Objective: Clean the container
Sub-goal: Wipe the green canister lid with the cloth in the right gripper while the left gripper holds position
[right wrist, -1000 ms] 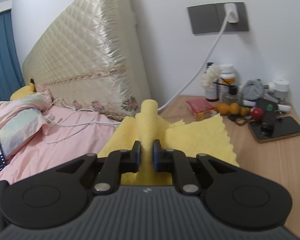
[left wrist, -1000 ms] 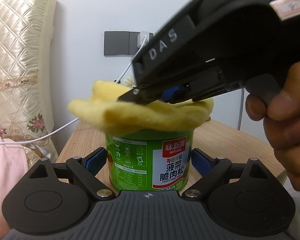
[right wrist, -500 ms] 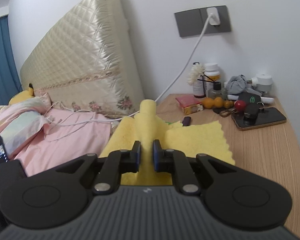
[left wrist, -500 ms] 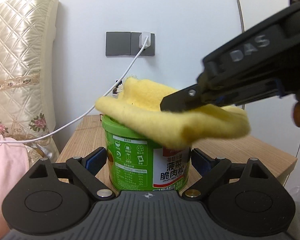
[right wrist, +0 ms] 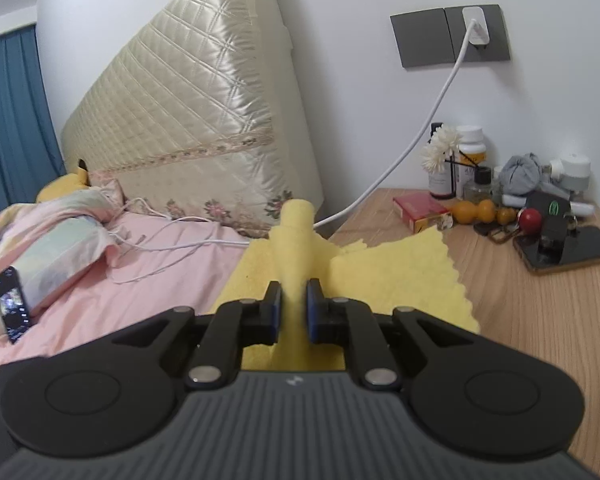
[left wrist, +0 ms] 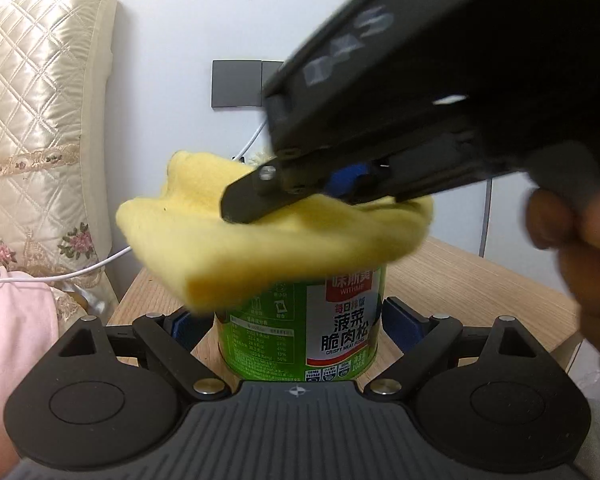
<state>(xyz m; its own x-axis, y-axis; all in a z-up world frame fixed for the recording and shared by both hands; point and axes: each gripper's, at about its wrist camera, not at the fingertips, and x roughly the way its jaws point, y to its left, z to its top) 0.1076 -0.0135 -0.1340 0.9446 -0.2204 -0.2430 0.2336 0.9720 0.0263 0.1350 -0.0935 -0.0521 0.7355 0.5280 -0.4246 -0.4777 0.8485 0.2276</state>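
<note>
Green can (left wrist: 300, 332) upright on wooden nightstand (left wrist: 472, 280), left gripper (left wrist: 296, 326) clamped round it. Right gripper (right wrist: 293, 307) pinching yellow cloth (left wrist: 268, 240). Cloth swept back left across can top since half-second ago: wiping stroke under way, top likely mid-clean.

left claw (left wrist: 296, 320): fingers spread wide, pressed against both sides of the can (left wrist: 300, 328) | right claw (right wrist: 293, 312): fingers clamped on the yellow cloth (right wrist: 380, 276), held just above the left claw
</note>
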